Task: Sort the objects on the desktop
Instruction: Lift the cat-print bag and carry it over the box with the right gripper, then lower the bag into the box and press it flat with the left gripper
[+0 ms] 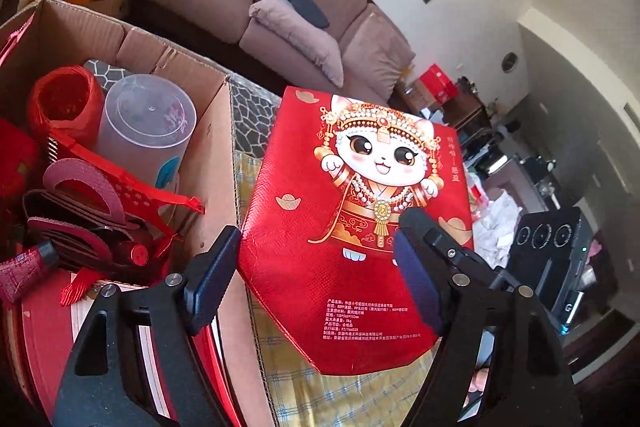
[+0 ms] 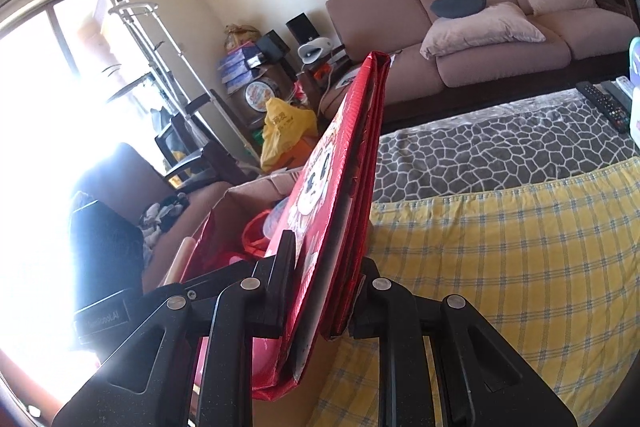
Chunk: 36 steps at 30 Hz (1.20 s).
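Observation:
A flat red gift bag (image 1: 352, 211) printed with a cartoon cat hangs upright over the yellow checked cloth (image 1: 360, 399), just right of an open cardboard box (image 1: 216, 131). My left gripper (image 1: 320, 231) is open; the bag's lower part stands between its fingers, with a small gap at the left finger (image 1: 212, 275). In the right wrist view the same bag (image 2: 340, 163) is seen edge-on, and my right gripper (image 2: 328, 255) is shut on its lower edge. The box (image 2: 256, 187) lies beyond the bag to the left.
The box holds a red twine roll (image 1: 60, 99), a translucent plastic tub (image 1: 148, 111), a red hanger and other red items. A grey patterned cloth (image 2: 480, 155) lies beyond the yellow cloth (image 2: 500, 267), with remote controls (image 2: 600, 99) at the far right. A brown sofa (image 2: 480, 27) stands behind.

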Motion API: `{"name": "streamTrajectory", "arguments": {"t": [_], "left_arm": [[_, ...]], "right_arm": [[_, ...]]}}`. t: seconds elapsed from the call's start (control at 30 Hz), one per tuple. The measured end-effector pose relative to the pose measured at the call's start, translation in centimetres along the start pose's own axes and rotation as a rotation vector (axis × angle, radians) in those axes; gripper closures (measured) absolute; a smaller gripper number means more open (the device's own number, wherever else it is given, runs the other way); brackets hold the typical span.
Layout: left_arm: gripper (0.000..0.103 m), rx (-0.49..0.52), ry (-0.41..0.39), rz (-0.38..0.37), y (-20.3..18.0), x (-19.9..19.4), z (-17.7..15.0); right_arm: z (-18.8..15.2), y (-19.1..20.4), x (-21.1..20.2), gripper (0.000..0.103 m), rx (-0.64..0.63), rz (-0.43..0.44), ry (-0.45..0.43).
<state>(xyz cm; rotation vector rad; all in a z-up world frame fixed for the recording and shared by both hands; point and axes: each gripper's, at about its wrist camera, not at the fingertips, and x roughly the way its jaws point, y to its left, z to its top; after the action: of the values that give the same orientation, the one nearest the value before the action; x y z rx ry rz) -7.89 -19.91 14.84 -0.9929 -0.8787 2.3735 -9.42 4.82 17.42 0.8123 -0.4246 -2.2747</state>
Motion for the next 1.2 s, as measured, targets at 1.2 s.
{"name": "streamTrajectory", "arguments": {"t": [1.2], "left_arm": [[0.027, 0.073, -0.016, 0.374, 5.7, -6.4, 1.4]], "right_arm": [[-3.8, 6.5, 6.6, 0.051, -0.094, 0.049, 0.262]]}}
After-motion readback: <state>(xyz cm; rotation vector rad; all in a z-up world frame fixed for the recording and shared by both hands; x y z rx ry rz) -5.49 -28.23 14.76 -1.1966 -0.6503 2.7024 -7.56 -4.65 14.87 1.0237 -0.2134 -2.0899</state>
